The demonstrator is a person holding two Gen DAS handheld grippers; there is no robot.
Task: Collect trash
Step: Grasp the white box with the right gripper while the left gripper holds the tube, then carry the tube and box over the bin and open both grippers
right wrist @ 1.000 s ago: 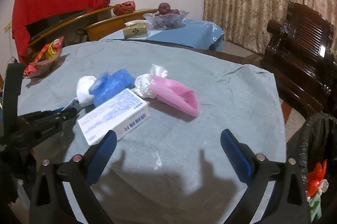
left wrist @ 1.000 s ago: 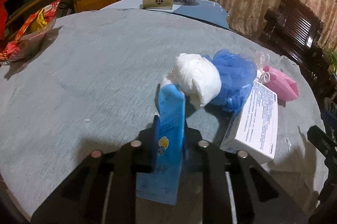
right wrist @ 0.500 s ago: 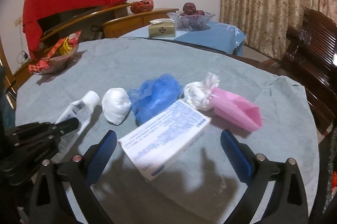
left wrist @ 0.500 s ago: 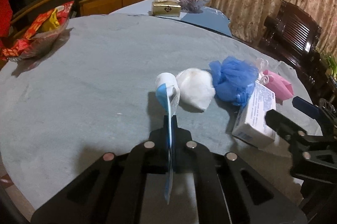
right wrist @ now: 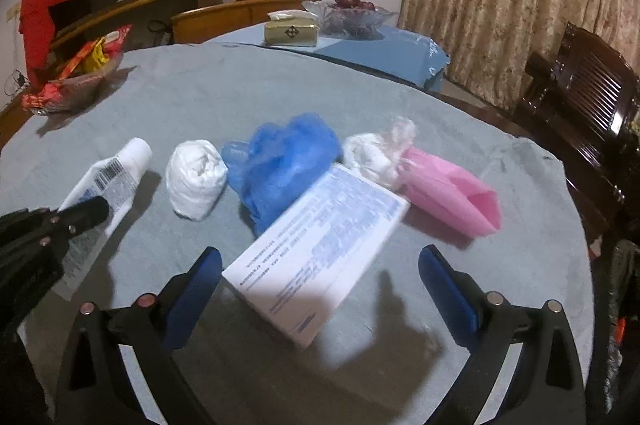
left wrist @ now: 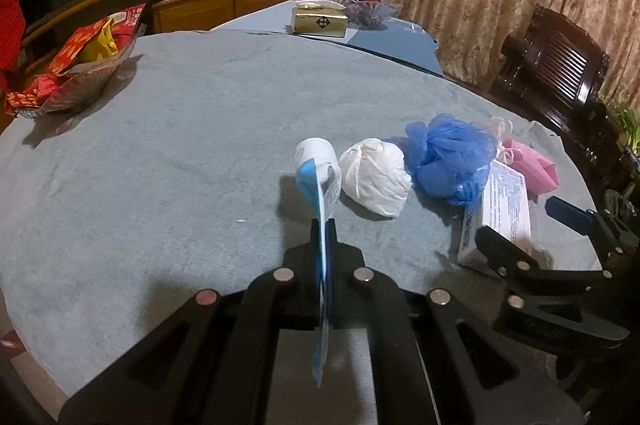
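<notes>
Left gripper (left wrist: 325,237), jaws clamped on the flattened tail of a blue-and-white tube (left wrist: 320,185) whose capped end points away over the round grey-covered table (left wrist: 180,145). Right gripper (right wrist: 320,281), jaws wide apart and gripping nothing, its blue fingers (right wrist: 196,289) flanking the near end of a white printed box (right wrist: 320,245). Beyond the box, left to right: white wad (right wrist: 196,179), crumpled blue plastic (right wrist: 284,157), pink pouch (right wrist: 452,197); all lie on the table.
</notes>
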